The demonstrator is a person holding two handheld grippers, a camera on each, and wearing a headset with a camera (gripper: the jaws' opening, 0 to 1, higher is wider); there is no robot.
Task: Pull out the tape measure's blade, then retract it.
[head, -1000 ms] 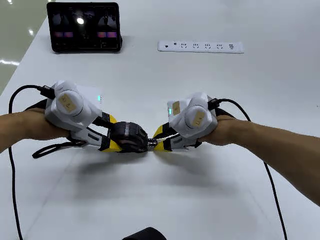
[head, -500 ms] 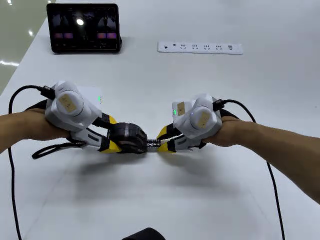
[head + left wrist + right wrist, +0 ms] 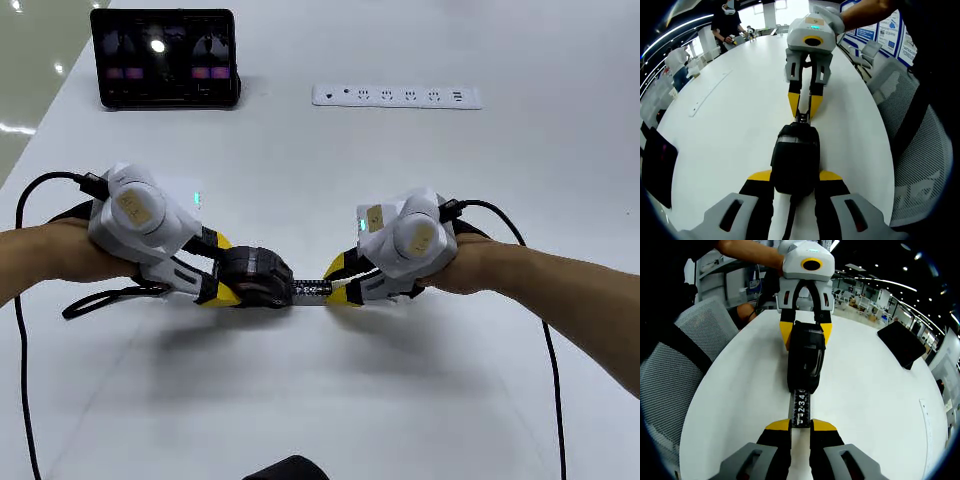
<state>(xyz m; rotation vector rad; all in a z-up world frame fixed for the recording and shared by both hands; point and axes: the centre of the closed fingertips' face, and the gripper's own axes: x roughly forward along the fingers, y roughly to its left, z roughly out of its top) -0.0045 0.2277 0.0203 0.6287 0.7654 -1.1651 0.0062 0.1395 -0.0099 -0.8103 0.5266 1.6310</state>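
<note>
Pinching the blade end, the right gripper faces the left gripper, clamped on the tape measure; blade likely thin, springy, best gripped flat.

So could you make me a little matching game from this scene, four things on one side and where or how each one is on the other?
Things:
1. tape measure case
2. blade
3. tablet
4. power strip

Places or states:
A. white, lying flat at the far side, right of centre
B. pinched at its tip by the right tongs
C. clamped in the left tongs
D. dark, screen lit, at the far left

Pairs: 1-C, 2-B, 3-D, 4-A.
</note>
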